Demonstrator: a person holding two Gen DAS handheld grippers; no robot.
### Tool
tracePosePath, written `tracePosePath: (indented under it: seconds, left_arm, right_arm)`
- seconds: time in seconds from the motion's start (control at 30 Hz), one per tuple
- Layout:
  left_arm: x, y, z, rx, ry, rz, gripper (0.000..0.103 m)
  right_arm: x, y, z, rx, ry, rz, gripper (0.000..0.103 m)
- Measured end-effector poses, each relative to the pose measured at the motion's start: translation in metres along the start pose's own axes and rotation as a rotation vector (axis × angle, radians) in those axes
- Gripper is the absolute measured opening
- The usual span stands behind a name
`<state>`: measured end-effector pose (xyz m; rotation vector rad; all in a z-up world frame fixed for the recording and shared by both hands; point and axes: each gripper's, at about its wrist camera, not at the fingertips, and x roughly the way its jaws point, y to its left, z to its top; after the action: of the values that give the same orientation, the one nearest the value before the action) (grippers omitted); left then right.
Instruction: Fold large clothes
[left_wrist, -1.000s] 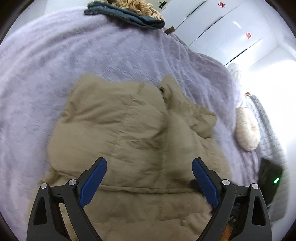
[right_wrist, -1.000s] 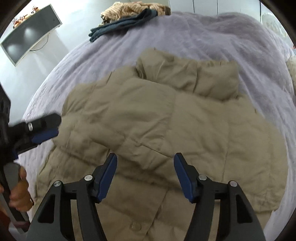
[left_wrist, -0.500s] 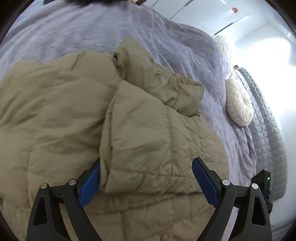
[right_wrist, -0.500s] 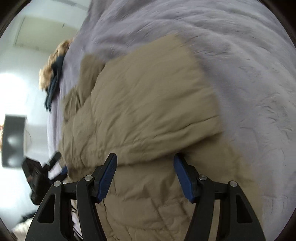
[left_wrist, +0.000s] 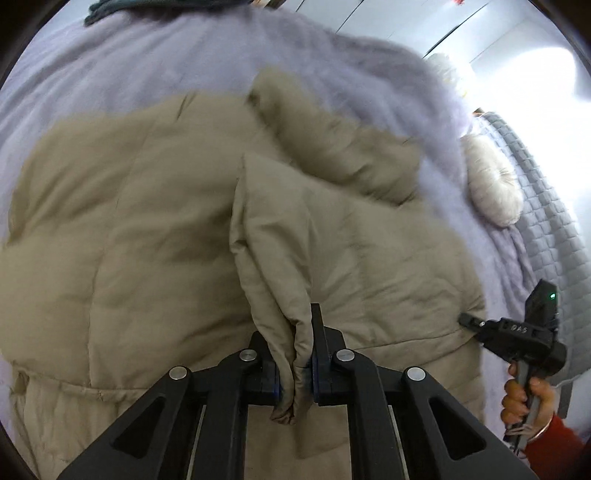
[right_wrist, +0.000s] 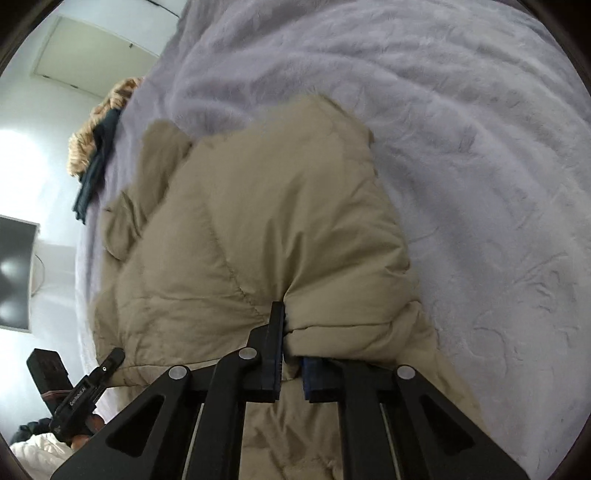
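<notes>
Left gripper (left_wrist: 295, 365): black plastic jaws with blue pads pressed together on a pinched fold of the tan jacket (left_wrist: 155, 236); the bunched fabric sticks out below the pads.
Right gripper (right_wrist: 290, 363): jaws clamped on a puffy edge of the same jacket, the cloth bulging over the right-hand finger; from the left wrist view it shows at the jacket's right edge (left_wrist: 480, 326), held by a hand (left_wrist: 524, 402) in a red sleeve.
Jacket: padded, quilted with stitched seams, matte beige shell, soft and wrinkled. It lies spread on the bed, one panel folded over the body, its rumpled hood (left_wrist: 332, 144) towards the far side.
Blanket (right_wrist: 461, 129): lavender, fuzzy plush with a faint embossed pattern, covering the bed under the jacket.
Cushion (left_wrist: 493, 188): round, cream, fluffy, with a tufted centre, at the bed's right side against a grey quilted cover (left_wrist: 554, 221) of square stitching.
Other clothes (right_wrist: 92, 147): a dark teal garment and a tan knitted piece piled at the bed's far edge.
Screen (right_wrist: 14, 273): dark, flat, on the pale wall.
</notes>
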<state>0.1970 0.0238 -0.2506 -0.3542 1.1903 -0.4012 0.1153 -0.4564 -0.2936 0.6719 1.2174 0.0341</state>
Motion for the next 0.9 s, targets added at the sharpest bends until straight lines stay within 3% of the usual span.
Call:
tracePosePath:
  seconds: [0.13, 0.23, 0.37, 0.4, 0.47, 0.57, 0.63, 0.7, 0.9]
  left_arm:
    - [-0.013, 0.011, 0.001, -0.033, -0.018, 0.039, 0.018]
    - [-0.034, 0.016, 0.001, -0.019, -0.028, 0.116, 0.018]
    - [-0.065, 0.019, 0.004, 0.001, -0.065, 0.168, 0.018]
    - [-0.071, 0.016, 0.005, 0.006, -0.074, 0.164, 0.018]
    - [-0.078, 0.008, 0.005, 0.03, -0.082, 0.154, 0.018]
    - [-0.074, -0.017, 0.011, 0.107, -0.086, 0.134, 0.018]
    - [-0.061, -0.03, 0.017, 0.14, -0.083, 0.132, 0.018]
    - [-0.048, -0.039, 0.023, 0.143, -0.086, 0.137, 0.018]
    - [0.006, -0.033, 0.029, 0.164, -0.064, 0.255, 0.018]
  right_arm:
    - [0.004, -0.005, 0.0, 0.025, -0.002, 0.0, 0.009]
    - [-0.002, 0.001, 0.0, -0.013, 0.014, -0.035, 0.011]
    - [-0.018, 0.008, -0.006, -0.057, 0.059, -0.043, 0.044]
    - [-0.024, 0.009, -0.008, -0.071, 0.07, -0.034, 0.045]
    - [-0.04, 0.014, -0.014, -0.12, 0.066, -0.007, 0.045]
    - [-0.071, 0.025, -0.012, -0.197, -0.033, 0.024, 0.044]
    - [-0.08, 0.026, 0.002, -0.21, -0.105, -0.015, 0.04]
    - [-0.077, 0.021, 0.02, -0.181, -0.135, -0.046, 0.03]
    - [-0.027, 0.006, 0.044, -0.182, -0.099, -0.108, 0.025]
